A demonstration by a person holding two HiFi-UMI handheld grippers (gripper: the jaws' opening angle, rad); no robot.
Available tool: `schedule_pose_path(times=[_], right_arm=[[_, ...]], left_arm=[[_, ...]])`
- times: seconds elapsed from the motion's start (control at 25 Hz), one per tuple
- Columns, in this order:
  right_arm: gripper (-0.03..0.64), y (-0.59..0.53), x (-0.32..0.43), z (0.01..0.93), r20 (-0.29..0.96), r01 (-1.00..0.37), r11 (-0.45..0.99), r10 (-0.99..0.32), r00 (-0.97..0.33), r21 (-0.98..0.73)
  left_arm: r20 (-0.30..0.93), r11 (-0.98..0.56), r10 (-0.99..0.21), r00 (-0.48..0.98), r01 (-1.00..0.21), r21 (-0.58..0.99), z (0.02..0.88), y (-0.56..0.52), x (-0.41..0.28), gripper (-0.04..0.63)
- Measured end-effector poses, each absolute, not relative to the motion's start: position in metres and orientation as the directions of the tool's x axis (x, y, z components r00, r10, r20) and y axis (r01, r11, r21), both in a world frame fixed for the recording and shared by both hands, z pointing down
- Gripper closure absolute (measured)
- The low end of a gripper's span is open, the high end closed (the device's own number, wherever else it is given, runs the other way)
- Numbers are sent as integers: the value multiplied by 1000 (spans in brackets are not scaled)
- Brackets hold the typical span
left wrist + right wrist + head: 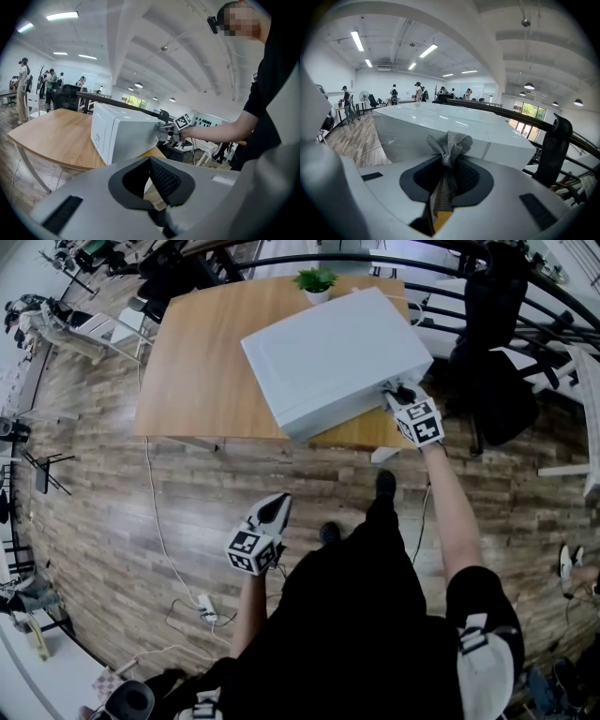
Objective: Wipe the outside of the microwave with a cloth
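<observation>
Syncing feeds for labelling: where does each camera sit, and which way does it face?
Head view: on the head, facing steeply down at microwave and table; arms, torso, shoes show.
Left gripper view: on the left hand-held gripper, held low, facing the microwave; right forearm shows.
Right gripper view: on the right hand-held gripper, facing along the microwave top; holds cloth.
Shared: the microwave, in all.
</observation>
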State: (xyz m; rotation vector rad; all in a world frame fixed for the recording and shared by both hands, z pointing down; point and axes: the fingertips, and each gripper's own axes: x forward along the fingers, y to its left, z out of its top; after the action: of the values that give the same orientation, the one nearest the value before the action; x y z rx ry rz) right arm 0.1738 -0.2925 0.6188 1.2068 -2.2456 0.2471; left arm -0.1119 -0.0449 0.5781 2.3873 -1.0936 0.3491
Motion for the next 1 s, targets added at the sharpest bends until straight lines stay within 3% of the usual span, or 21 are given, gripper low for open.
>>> schedule_pose_path(times=[0.48, 1.0], right_arm=[[557, -307, 214, 618, 556, -849, 520, -736, -386, 100], [557, -305, 212, 639, 606, -826, 555, -691, -393, 97]], left_arm=[[431, -564, -624, 652, -758, 329, 576, -45, -95, 595], [433, -557, -625, 650, -760, 336, 579, -51, -85, 595]])
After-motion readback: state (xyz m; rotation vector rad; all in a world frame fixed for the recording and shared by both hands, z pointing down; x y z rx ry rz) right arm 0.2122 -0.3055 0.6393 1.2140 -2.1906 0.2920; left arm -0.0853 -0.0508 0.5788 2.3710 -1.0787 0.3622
